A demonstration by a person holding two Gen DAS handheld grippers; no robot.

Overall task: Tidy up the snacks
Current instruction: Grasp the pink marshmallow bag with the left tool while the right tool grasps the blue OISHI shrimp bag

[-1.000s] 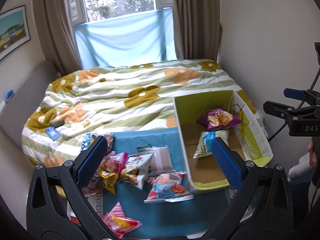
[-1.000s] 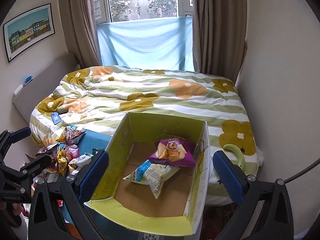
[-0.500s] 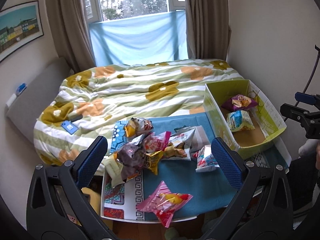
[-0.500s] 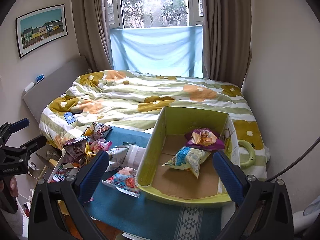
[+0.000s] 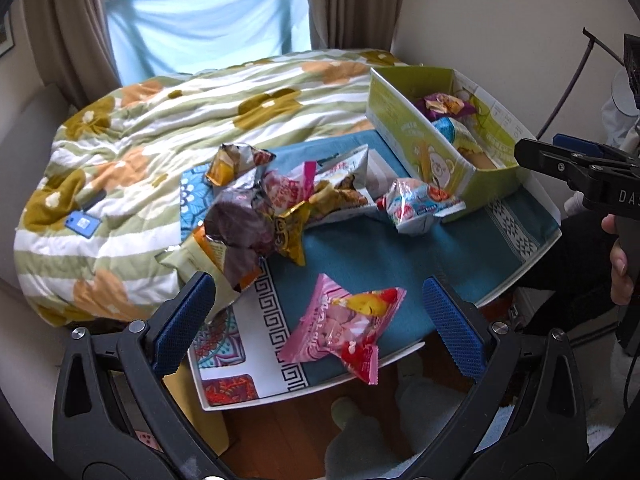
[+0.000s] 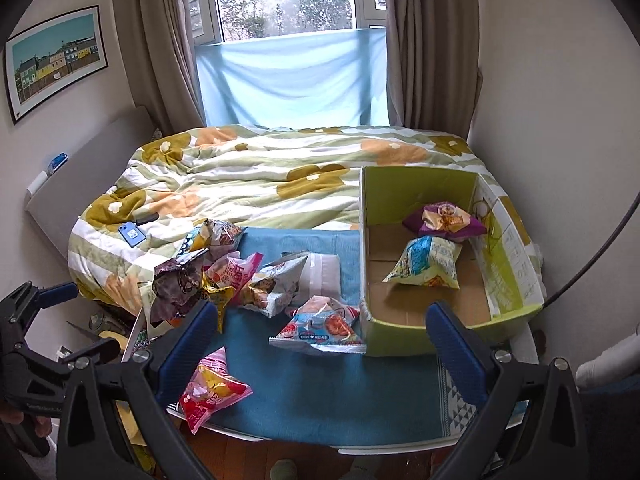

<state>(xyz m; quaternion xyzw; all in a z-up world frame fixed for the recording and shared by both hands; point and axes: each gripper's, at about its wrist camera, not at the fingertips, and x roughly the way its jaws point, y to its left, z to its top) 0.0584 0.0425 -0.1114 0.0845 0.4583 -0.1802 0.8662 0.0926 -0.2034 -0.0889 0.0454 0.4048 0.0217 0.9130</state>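
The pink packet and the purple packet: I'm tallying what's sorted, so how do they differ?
The pink packet lies alone on the blue cloth at the table's near edge; the purple packet lies inside the green box, at its far end. The pink packet touches no other snack; the purple packet lies against a blue-and-yellow packet. Both are sealed and lying flat, and neither is gripped.

Two snack bags (image 6: 430, 264) in one green box (image 6: 400, 334), about seven loose bags (image 6: 320, 326) outside
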